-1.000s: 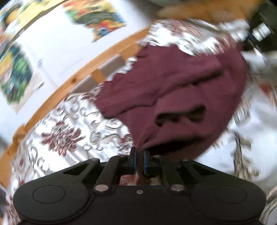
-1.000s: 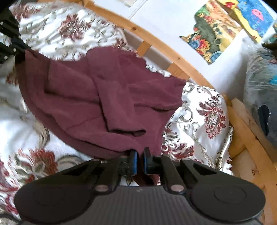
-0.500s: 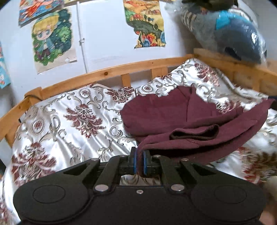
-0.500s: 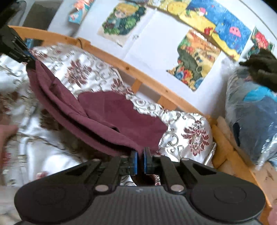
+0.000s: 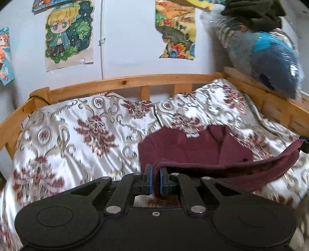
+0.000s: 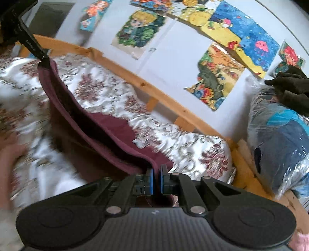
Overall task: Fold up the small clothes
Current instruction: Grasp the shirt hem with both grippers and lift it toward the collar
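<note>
**A:** What have you got in the left tongs (image 5: 155,178)?

**B:** I've got them clamped on a corner of the garment (image 5: 193,152), maroon cloth pinched between the blue pads (image 5: 149,179). From there a folded edge runs off to my right, lifted clear of the bedspread (image 5: 77,135), up to the right tongs (image 5: 304,145) at the frame edge.

**A:** And the right tongs' own view?

**B:** Same story. The right tongs (image 6: 156,180) are closed on the other corner, cloth nipped between the pads (image 6: 151,181). The garment (image 6: 119,131) stretches up and left from them to the left tongs (image 6: 41,56), which bite the far end.

**A:** So it hangs between the two?

**B:** The held edge does, sagging a little in the middle. The rest lies flat on the bedspread just ahead of the left tongs, spread toward the rail (image 5: 135,82).

**A:** Anything else around?

**B:** Ahead of both tongs, posters (image 5: 67,32) on the wall past the rail. Far right of me, a plastic-wrapped bundle (image 5: 270,56) sits on the bed frame with a dark cloth (image 5: 253,13) on top. The right view is blurred at the lower left, so I can't tell what lies there.
</note>
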